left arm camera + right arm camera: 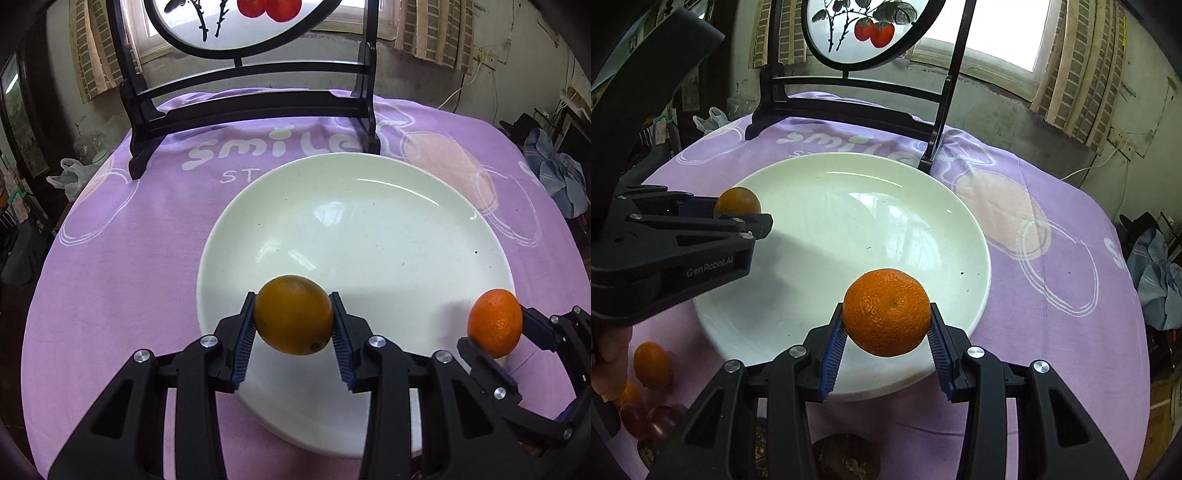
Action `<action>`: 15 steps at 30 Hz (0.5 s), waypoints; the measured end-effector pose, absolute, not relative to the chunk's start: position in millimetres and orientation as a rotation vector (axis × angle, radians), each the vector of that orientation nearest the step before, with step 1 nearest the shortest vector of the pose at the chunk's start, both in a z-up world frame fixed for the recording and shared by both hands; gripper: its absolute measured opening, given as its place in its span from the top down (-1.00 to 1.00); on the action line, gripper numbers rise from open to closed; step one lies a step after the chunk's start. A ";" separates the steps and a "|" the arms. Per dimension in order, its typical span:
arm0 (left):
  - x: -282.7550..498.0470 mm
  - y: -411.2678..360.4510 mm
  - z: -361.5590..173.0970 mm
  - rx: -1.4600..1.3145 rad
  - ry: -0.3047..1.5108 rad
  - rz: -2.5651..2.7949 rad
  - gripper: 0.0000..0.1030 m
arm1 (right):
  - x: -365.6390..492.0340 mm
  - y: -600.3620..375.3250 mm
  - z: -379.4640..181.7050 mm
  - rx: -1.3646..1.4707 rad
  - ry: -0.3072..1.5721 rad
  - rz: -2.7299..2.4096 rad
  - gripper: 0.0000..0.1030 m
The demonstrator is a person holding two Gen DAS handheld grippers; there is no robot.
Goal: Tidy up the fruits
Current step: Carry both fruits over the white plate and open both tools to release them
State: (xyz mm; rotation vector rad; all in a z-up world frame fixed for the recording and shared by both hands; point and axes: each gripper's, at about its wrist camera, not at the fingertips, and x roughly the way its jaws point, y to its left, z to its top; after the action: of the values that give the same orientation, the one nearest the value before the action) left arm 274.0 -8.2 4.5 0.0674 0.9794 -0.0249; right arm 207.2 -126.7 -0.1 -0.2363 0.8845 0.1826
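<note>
A large white plate (369,206) lies on the purple tablecloth; it also shows in the right wrist view (849,177). My left gripper (294,321) is shut on a dull smooth orange (293,314) and holds it above the plate's near rim. My right gripper (886,317) is shut on a bright pebbled orange (886,312) above the plate's near edge. In the left wrist view the right gripper (496,325) and its orange (495,321) sit at the plate's right rim. In the right wrist view the left gripper (738,210) holds its orange (737,201) at the plate's left.
A dark wooden stand (251,99) with a round painted panel stands behind the plate. Several small fruits (652,363) lie on the cloth at the near left, beside a dark round object (846,456). The purple cloth (110,258) drops off at the table's edges.
</note>
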 end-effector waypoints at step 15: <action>231.2 -2.8 23.5 0.031 0.947 -0.042 -0.68 | 176.5 -155.5 18.6 -0.117 0.862 0.197 -0.35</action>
State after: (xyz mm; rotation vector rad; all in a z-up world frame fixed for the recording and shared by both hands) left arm 231.2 -2.8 23.5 0.0308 0.9467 -0.0425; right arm 176.5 -155.5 18.6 -0.1173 0.8624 0.1971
